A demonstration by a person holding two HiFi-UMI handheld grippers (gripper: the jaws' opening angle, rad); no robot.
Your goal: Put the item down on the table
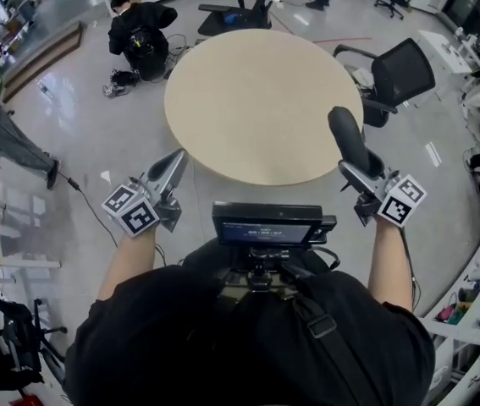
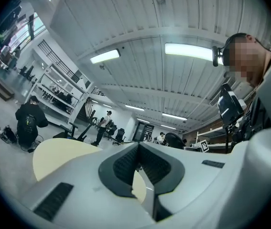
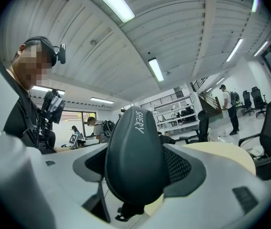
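Note:
A round beige table (image 1: 256,100) stands just ahead of me on the shiny floor. My right gripper (image 1: 360,166) is shut on a dark grey oblong case (image 1: 347,134), which sticks out past the jaws and hangs over the table's near right edge. In the right gripper view the case (image 3: 136,156) stands between the two ribbed pads and bears pale lettering. My left gripper (image 1: 174,163) is level beside the table's near left edge. Its jaws are shut to a point with nothing in them, and in the left gripper view the left gripper's (image 2: 137,157) pads meet.
A black office chair (image 1: 400,74) stands at the table's right and another chair (image 1: 240,11) behind it. A person in black (image 1: 142,28) crouches on the floor at the far left, with a cable trailing nearby. Shelves (image 1: 477,311) run along the right wall.

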